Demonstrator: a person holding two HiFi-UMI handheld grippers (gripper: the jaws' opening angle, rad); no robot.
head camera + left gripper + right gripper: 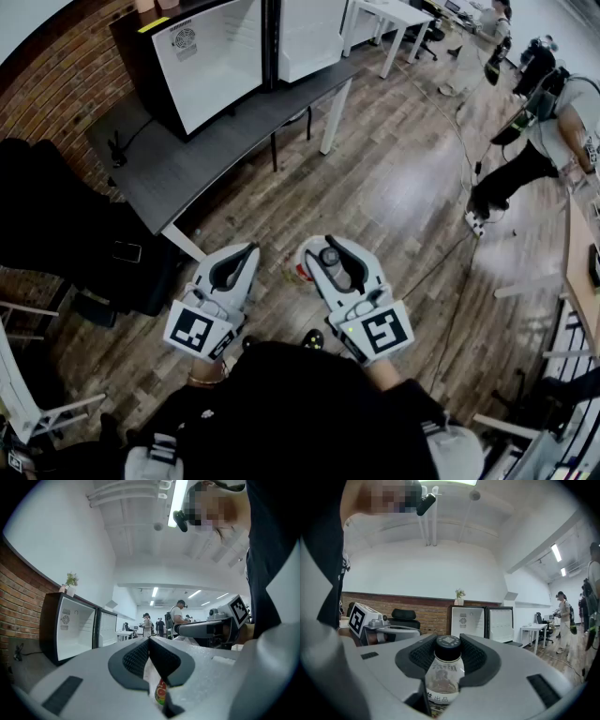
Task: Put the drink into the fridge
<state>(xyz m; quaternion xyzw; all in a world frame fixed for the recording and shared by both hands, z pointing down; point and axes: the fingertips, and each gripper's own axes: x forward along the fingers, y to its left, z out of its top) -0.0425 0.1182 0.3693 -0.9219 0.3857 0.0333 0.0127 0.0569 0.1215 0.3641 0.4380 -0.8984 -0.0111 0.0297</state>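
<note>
1. The right gripper [448, 641] is clamped on the drink bottle [444, 672]. Its dark ribbed pads press on both sides just under the cap [448, 648].
2. The bottle has a rounded pale shoulder. Its cap is dark, with a small square printed pattern on top.
3. Its label [443, 679] is light, with a brownish picture. A row of dark characters runs across a white band lower down.
4. In the head view the bottle [330, 258] is seen cap-up between the jaws of the right gripper [326, 248], over the wooden floor [403, 187].
5. The left gripper [150, 640] is clenched, its tips meeting. A scrap of red-and-green print shows in the slot behind them; I cannot tell what it is.
6. The black fridge [468, 620] stands well apart on a dark table [178, 169], its white inside showing.
</note>
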